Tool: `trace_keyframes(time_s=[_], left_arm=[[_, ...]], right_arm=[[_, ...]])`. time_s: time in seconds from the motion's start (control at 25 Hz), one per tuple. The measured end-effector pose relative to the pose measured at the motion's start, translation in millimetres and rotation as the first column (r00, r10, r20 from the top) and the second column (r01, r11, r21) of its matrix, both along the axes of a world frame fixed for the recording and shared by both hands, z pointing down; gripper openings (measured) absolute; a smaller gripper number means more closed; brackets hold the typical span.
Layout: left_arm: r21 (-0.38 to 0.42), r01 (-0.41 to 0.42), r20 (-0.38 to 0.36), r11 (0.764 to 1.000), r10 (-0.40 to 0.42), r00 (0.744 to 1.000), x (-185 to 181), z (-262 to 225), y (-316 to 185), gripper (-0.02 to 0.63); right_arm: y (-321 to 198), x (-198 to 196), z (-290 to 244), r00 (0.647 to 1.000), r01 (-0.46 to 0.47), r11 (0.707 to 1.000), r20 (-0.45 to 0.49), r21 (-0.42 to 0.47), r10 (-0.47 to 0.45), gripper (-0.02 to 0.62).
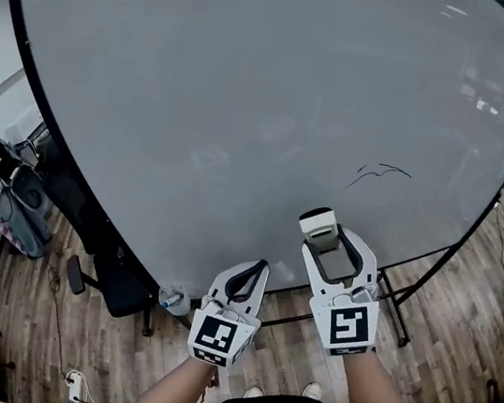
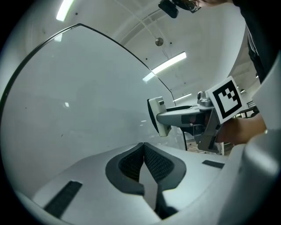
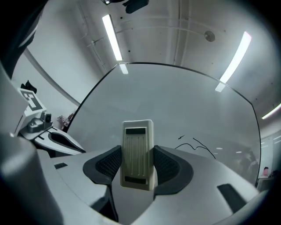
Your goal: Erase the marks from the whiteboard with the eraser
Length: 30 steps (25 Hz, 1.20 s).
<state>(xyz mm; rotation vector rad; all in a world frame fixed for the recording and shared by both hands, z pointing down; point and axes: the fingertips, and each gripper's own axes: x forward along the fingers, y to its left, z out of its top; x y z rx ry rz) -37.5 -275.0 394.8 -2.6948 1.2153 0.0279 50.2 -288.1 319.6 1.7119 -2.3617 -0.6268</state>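
A large whiteboard on a wheeled stand fills the head view. Thin black marks sit on its lower right part; in the right gripper view the same marks lie just right of the jaws. My right gripper is shut on a cream eraser, held upright below and left of the marks. The eraser stands between the dark pads in the right gripper view. My left gripper is shut with nothing in it, low near the board's bottom edge. The left gripper shows its pads pressed together.
The board's black stand legs rest on a wood floor. A dark chair and bags stand at the left. A power strip lies on the floor lower left. The person's feet show at the bottom.
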Motion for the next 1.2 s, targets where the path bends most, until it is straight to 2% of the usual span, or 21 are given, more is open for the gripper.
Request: trace_keyframes(time_s=[0.08,0.44,0.68,0.88,1.2], left_arm=[[0.007,0.024,-0.023,1.000,-0.024,0.999,0,-8,-5,0.018],[-0.039,0.109,-0.105,0.993,-0.113,0.988,2,-9,-11,0.018],[-0.023,0.126,-0.107,0.992,-0.128,0.986,4,-16,-12,0.018],[-0.016,0.106,-0.083,0.994,-0.107,0.991,18,-14,-14,0.018],[-0.011,0.128,-0.090,0.992,-0.128,0.988,22,-17,-12,0.018]], right_arm=[[-12,-1,-5,0.999,0.004,1.000,-0.033,0.006,-0.004,0.252],[-56,-2,-3,0.999,-0.004,0.997,-0.043,-0.075,0.001,0.252],[-60,1,-6,0.998,-0.011,0.998,-0.057,-0.063,0.008,0.252],[-63,8,-11,0.996,-0.030,0.999,-0.088,-0.033,0.027,0.252],[-66,31,-30,0.999,-0.019,0.999,-0.027,-0.026,0.018,0.255]])
